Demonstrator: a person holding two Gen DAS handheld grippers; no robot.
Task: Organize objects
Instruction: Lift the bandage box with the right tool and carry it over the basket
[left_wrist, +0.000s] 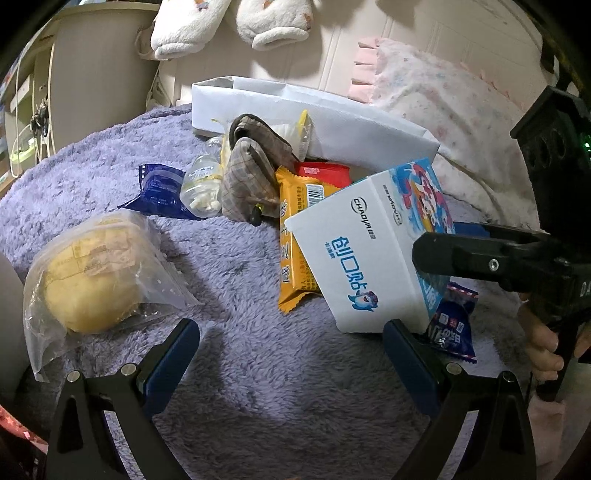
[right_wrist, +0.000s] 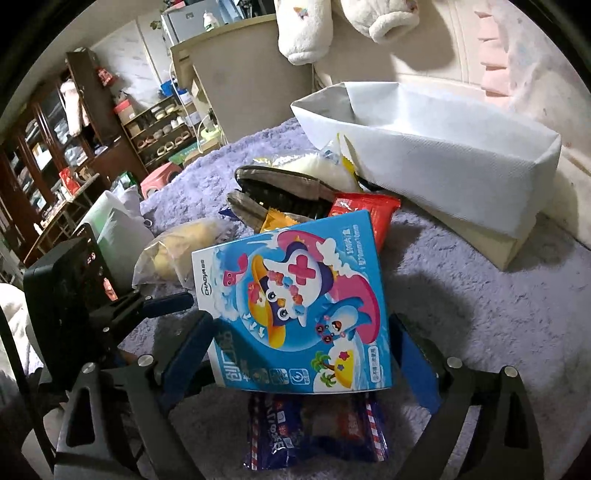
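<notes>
The right gripper (right_wrist: 301, 354) is holding the plaster box (right_wrist: 291, 302) across its width, jaws spread wide with a pad against each side edge, so this is looking like the carry step of tidying: one item lifted out of the heap and headed, I am judging, for the white bag (right_wrist: 443, 162) lying open on its side behind the pile. The box is sitting tilted between the fingers, its cartoon face turned to the right camera, hanging above a blue snack packet (right_wrist: 314, 432) on the purple blanket (right_wrist: 480, 295). In the left view the same box (left_wrist: 354, 258) is showing its white back, leaning over the orange packet (left_wrist: 295, 243).

The left gripper (left_wrist: 291, 350) is hovering released over bare blanket, nothing between its fingers, with the bagged bun (left_wrist: 88, 280) just to its left.

Next, the box is needing a lift clear of the red packet (right_wrist: 364, 214) and the checked pouch (right_wrist: 280, 192), then a forward reach to the bag's mouth
</notes>
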